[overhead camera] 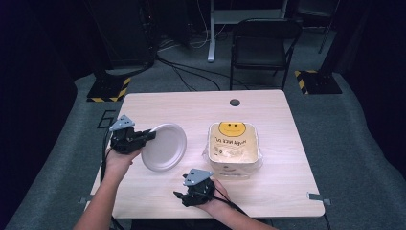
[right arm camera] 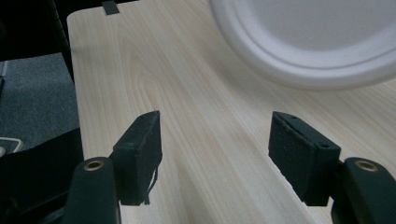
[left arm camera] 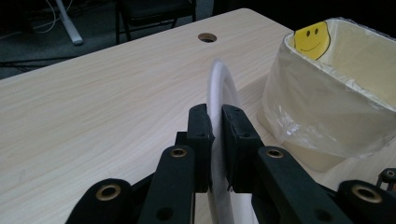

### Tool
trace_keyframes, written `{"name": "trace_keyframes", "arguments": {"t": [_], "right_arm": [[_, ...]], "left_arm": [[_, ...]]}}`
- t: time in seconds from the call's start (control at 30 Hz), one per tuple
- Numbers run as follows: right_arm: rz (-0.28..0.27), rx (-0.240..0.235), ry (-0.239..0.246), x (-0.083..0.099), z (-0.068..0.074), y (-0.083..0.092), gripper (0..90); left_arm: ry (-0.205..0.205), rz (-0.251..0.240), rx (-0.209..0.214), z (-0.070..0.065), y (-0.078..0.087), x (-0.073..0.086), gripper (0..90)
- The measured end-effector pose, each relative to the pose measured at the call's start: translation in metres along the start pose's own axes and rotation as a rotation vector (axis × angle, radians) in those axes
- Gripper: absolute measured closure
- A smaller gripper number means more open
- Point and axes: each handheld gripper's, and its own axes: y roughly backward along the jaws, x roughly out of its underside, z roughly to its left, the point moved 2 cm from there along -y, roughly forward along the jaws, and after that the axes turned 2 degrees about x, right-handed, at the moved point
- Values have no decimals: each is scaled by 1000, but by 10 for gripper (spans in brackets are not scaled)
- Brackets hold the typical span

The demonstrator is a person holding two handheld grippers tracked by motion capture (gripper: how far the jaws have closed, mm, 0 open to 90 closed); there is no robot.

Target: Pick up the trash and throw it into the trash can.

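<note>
- Plate point(overhead camera: 164, 146) first: white, tipped up on edge just left of the bin point(overhead camera: 233, 148), lifted off the table point(overhead camera: 201, 108), probably bound for that bin.
- Bin, bag-lined with a smiley label, stands open-topped, ready to receive.
- Left gripper point(overhead camera: 148, 135) is clamped on the plate's rim, hence the tilt.
- Right gripper point(right arm camera: 215, 156), near the bin's front corner, jaws wide apart over bare wood, holding nothing, likely waiting.
</note>
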Motion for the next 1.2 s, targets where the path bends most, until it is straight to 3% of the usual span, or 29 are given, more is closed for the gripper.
{"name": "trace_keyframes", "arguments": {"t": [0.5,1.2], "right_arm": [[0,2,-13,4,-2,-3,342],[5,-2,18,9,4,-3,343]], "left_arm": [[-60,17,5,-18,4,-36,816],[-158,6,22,-54,8,-93,816]]}}
